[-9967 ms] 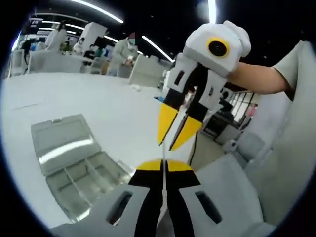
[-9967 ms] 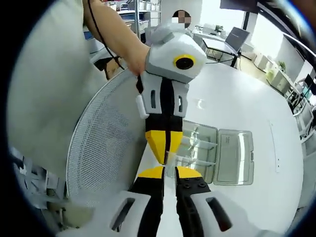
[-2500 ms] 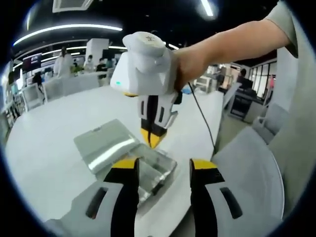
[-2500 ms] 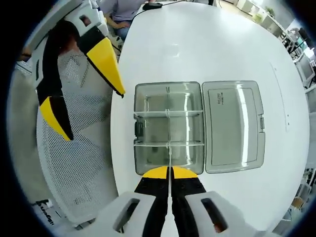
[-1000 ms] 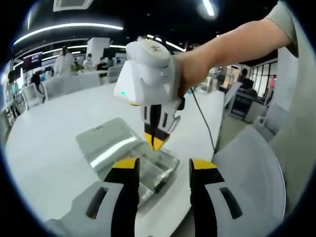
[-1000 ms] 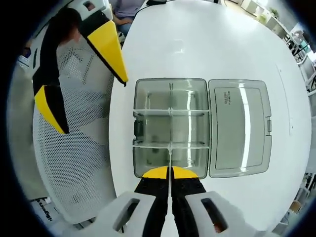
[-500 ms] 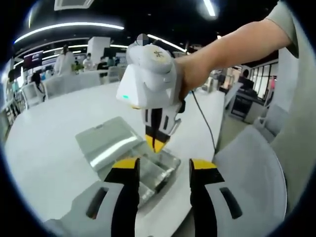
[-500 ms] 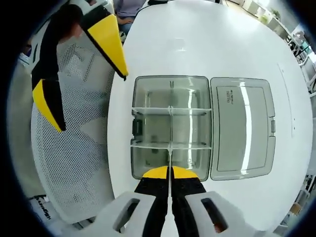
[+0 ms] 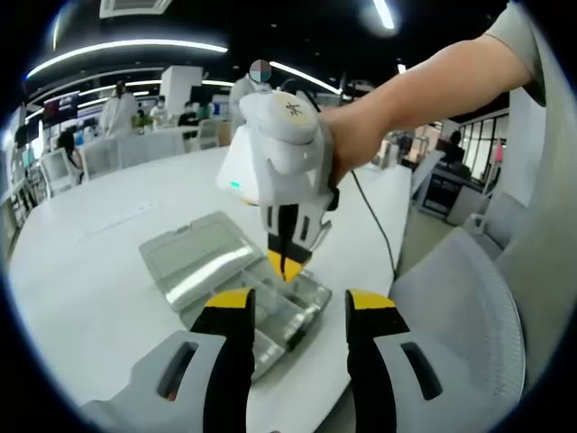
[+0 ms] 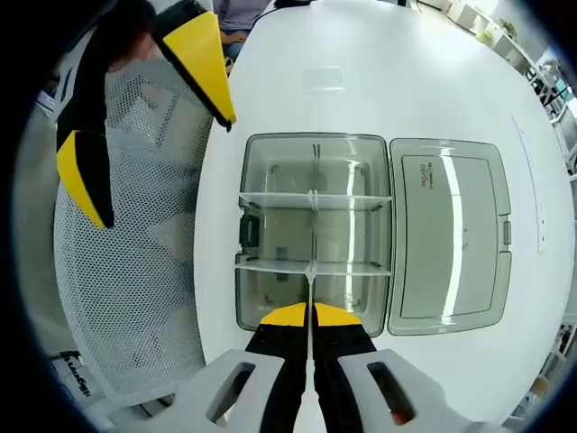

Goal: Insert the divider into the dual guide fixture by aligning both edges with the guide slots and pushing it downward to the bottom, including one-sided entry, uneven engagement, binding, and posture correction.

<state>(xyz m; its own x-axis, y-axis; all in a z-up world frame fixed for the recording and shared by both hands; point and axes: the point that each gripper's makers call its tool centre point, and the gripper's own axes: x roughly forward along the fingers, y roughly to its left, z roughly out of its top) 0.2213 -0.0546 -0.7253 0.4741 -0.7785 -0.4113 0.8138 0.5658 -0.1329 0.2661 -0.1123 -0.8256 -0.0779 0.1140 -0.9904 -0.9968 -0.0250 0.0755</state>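
Observation:
A clear plastic box [image 10: 270,230] lies on the white table, its lid [image 10: 451,239] folded open to one side. Two clear cross walls stand in the box. My right gripper [image 10: 310,314] is shut on a thin clear divider [image 10: 310,287], seen edge-on. The divider points down at the box's near compartment, in line with the slot in the nearer cross wall. In the left gripper view, the right gripper [image 9: 287,263], held by a hand, hangs tips-down over the box [image 9: 270,311]. My left gripper [image 9: 299,302] is open and holds nothing; it also appears beside the box [image 10: 153,144].
A grey mesh chair back [image 10: 135,271] stands against the table's near edge [image 10: 200,271], beside the box. The chair [image 9: 460,316] rises right of the table. A cable [image 9: 374,225] trails from the right gripper. People stand at far tables [image 9: 117,113].
The right gripper has come down closer to the box with the divider, so the box looks larger in its view. The left gripper stays open beside it.

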